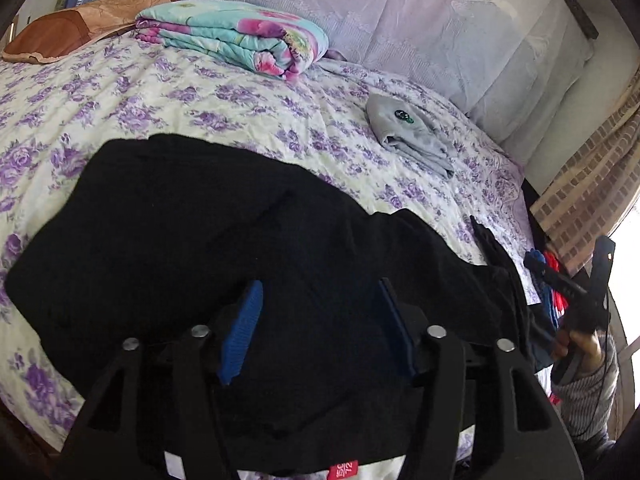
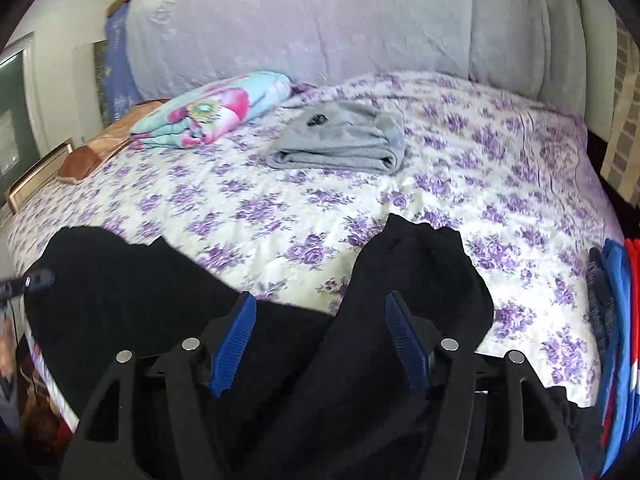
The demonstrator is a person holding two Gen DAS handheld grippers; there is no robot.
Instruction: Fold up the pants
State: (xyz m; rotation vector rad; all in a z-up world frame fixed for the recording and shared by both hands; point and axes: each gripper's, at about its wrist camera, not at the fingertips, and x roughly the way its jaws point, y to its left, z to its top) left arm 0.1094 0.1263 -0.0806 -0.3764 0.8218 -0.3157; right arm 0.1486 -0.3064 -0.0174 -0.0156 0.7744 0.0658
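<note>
Where the black pants (image 1: 224, 240) lie spread across the bed's (image 1: 168, 92) near edge, I see open floral sheet beyond. Left gripper (image 1: 316, 328) and right gripper (image 2: 320, 344) both have fingers parted, gripping nothing, over the cloth. Folded grey garment (image 2: 340, 140) and floral blanket (image 1: 236, 36) sit well apart, farther back. Red tag (image 1: 342, 470), unreadable.

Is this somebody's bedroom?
Most likely, yes. There is a bed with a purple-flowered cover, a big pale pillow at its head, and a folded flowery blanket on it. Black pants lie there for folding.
</note>
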